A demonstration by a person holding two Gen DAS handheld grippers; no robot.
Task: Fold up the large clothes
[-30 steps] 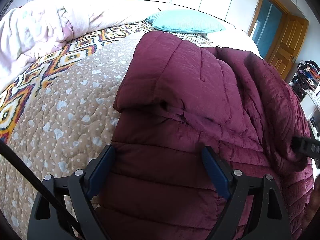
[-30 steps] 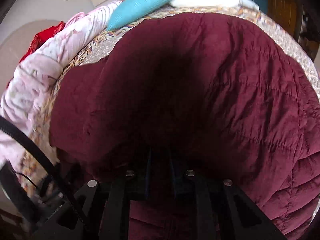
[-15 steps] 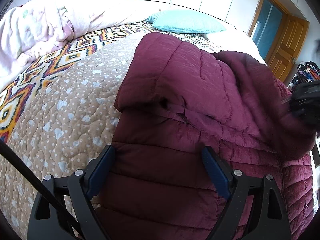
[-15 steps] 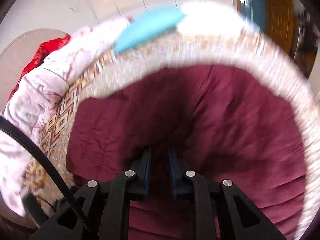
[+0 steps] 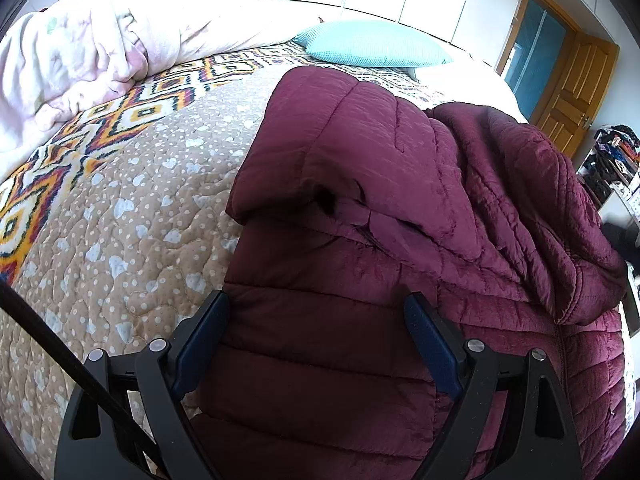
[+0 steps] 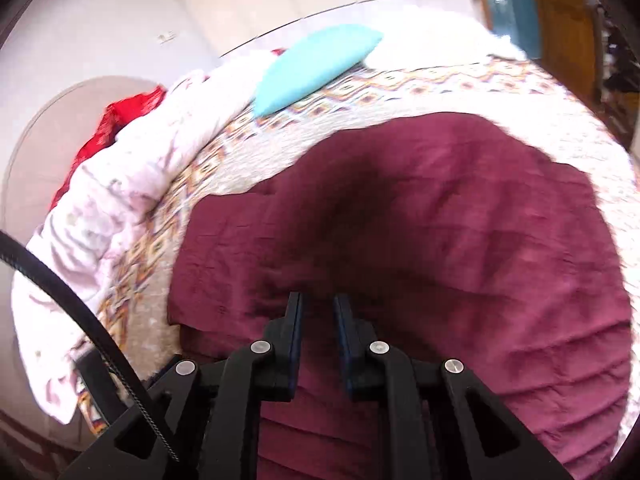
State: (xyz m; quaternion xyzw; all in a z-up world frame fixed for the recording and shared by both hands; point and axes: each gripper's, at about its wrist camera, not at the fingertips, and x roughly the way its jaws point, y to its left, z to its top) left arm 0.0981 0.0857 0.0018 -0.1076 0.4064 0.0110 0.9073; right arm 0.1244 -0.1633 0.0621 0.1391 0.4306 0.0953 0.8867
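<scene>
A maroon quilted jacket lies on the patterned bedspread, its sides folded over the middle. My left gripper is open, its jaws wide apart just above the jacket's near part. In the right wrist view the jacket lies below, and my right gripper hovers above it with its jaws nearly together and a narrow empty gap between them; it holds nothing.
A turquoise pillow lies at the head of the bed. A crumpled pale pink duvet is heaped on the left, with a red cloth behind it. A wooden door stands at the right.
My right gripper has let go of the jacket's fabric and risen away from it; the folded side now lies on the jacket. My left gripper has not moved.
</scene>
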